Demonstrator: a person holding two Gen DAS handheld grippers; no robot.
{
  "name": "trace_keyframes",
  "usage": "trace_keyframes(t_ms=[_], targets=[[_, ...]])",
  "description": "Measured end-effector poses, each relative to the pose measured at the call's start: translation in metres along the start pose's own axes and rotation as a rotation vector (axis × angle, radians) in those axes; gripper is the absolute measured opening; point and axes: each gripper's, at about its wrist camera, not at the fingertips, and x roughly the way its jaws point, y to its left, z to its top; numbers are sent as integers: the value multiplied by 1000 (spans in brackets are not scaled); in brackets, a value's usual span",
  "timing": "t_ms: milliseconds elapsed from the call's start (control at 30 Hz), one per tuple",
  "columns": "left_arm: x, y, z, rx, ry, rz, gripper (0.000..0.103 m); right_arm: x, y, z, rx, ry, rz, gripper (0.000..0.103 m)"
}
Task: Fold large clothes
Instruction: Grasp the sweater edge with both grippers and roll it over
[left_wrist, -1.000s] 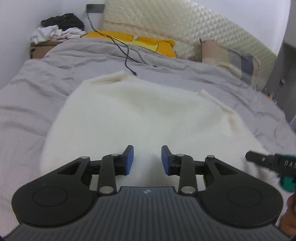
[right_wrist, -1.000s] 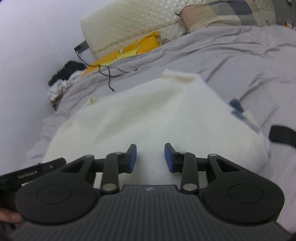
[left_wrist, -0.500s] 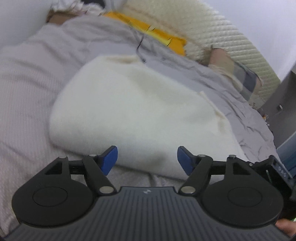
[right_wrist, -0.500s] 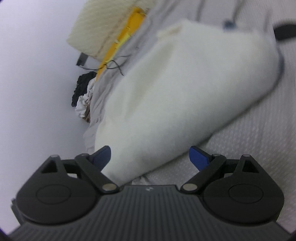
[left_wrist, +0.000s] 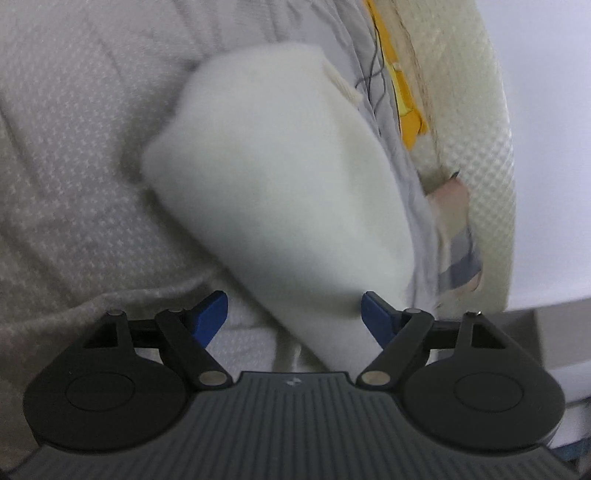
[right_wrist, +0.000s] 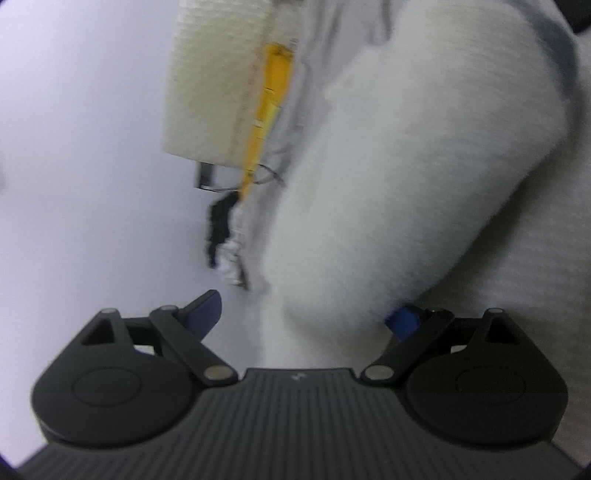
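The grey bedspread (left_wrist: 74, 155) filled most of both views, its woven dotted texture wrinkled near the left gripper. Along its far edge stood a cream quilted headboard (left_wrist: 487, 147), with a yellow pillow (left_wrist: 406, 103) squeezed between it and the bedding, and a patterned cushion (left_wrist: 458, 236) blurred lower down the same side. Both views were strongly rolled, so the bed appeared tipped on its side.

The folded white garment (left_wrist: 280, 192) lay on the bedspread as a thick, soft bundle, its near end reaching down between the fingers of both grippers. A ribbed edge showed at its far corner in the left wrist view.

The left gripper (left_wrist: 293, 314) had its jaws spread wide, having just been opening. The garment's near corner sat between the blue pads; the pad on the right of the picture lay against or just beside the cloth, while the other was clear of it, over bare bedspread. The pads did not clamp it.

The right gripper (right_wrist: 306, 314) likewise stood wide apart, its jaws also just opened. The garment (right_wrist: 399, 184) bulged between its fingers and partly covered the blue pad on the right of that picture; the opposite pad hung free against the pale wall (right_wrist: 74, 147). A dark cable (right_wrist: 258, 177) and a heap of black and white clothes (right_wrist: 225, 236) showed beyond.
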Motion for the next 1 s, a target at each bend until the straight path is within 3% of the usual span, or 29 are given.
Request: trace_keyframes(t_ms=[167, 400, 633, 800, 867, 933, 1000], targets=[[11, 8, 3, -77, 25, -88, 83, -4, 9, 2, -33, -19, 92, 96], [24, 12, 11, -106, -23, -90, 80, -9, -2, 1, 19, -22, 38, 96], [21, 2, 15, -23, -69, 1, 53, -5, -11, -12, 60, 27, -53, 95], [10, -13, 9, 67, -124, -3, 46, 6, -11, -17, 57, 79, -126, 94], [6, -15, 7, 77, -134, -13, 45, 5, -10, -15, 61, 47, -143, 93], [3, -17, 9, 89, -140, -18, 45, -3, -11, -8, 73, -40, -169, 93], [3, -21, 9, 99, -147, -28, 45, -14, -10, 1, 56, -140, -227, 82]])
